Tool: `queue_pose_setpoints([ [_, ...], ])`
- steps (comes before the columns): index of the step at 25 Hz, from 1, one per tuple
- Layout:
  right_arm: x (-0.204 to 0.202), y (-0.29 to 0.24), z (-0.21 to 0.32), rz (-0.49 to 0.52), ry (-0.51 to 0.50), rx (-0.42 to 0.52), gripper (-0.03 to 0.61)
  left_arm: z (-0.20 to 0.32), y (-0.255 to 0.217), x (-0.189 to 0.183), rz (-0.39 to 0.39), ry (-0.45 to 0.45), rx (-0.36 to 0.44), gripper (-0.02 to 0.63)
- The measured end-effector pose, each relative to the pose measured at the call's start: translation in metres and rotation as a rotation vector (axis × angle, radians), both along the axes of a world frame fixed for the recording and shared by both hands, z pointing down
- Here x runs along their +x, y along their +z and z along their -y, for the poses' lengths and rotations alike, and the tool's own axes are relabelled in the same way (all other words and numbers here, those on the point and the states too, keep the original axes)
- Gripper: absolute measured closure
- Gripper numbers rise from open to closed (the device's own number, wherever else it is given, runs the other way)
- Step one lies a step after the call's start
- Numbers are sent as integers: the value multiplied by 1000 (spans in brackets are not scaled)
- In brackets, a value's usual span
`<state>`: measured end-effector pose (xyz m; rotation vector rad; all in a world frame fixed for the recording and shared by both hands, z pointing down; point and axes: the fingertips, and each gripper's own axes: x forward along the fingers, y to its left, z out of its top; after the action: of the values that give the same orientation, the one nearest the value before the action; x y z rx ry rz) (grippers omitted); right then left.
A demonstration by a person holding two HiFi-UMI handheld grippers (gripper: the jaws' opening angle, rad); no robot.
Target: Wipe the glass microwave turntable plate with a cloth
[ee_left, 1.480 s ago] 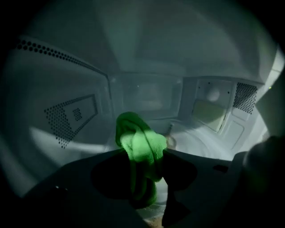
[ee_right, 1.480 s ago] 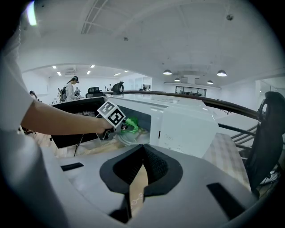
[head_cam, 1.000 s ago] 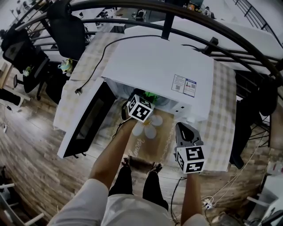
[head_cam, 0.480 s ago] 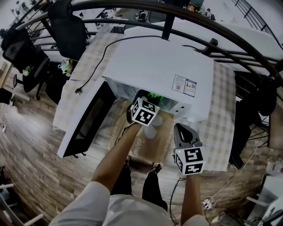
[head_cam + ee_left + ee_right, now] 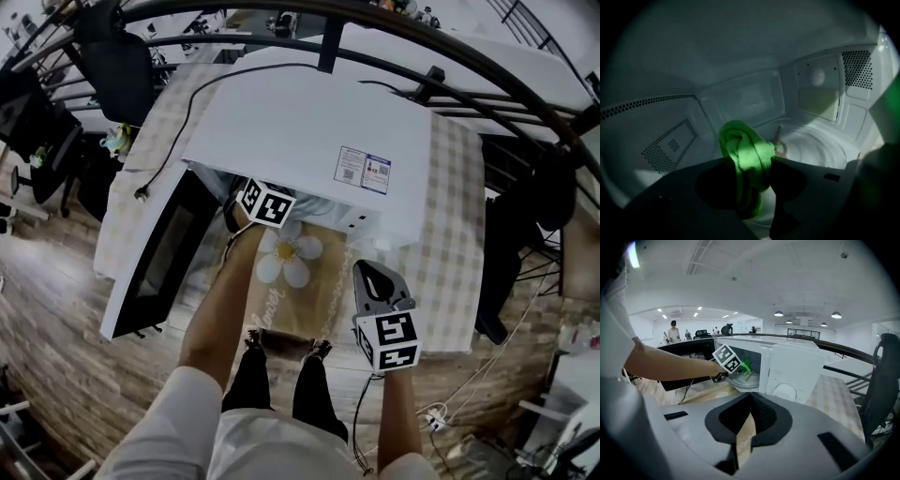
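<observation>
My left gripper [image 5: 749,176] is inside the white microwave [image 5: 309,131], shut on a bunched green cloth [image 5: 744,157]. The cloth hangs just above the near left part of the glass turntable plate [image 5: 813,147]; I cannot tell if it touches the glass. In the head view only the left gripper's marker cube [image 5: 265,203] shows at the oven mouth. The right gripper view shows that cube [image 5: 726,358], the cloth [image 5: 746,365] and the plate's rim [image 5: 743,381]. My right gripper [image 5: 743,427] is shut on nothing, held outside in front of the control panel [image 5: 787,380].
The microwave door [image 5: 150,258] hangs open to the left. A brown mat with a white flower [image 5: 291,258] lies in front of the oven on the checked tablecloth [image 5: 450,253]. A black power cord [image 5: 178,141] trails off to the left. The cavity walls [image 5: 665,140] close in round the left gripper.
My left gripper has gone further back into the microwave with the cloth, so more of the flower mat shows. The right gripper has stayed almost still.
</observation>
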<state>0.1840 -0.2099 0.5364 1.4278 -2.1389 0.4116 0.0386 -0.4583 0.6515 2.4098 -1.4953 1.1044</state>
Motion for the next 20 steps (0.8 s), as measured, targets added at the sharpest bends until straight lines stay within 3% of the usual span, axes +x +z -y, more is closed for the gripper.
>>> queue_pose_setpoints([
  [3,6,-1,2,-5,3,2,565,-11,0,21,-94,38,-22,436],
  [10,16,-26,12,-16,2,39,565,-68,-3,80,-156,231,-96,434],
  [20,9,-105,23,-12,-16,148,565,-146,-12,31,-197,172,-226,431],
])
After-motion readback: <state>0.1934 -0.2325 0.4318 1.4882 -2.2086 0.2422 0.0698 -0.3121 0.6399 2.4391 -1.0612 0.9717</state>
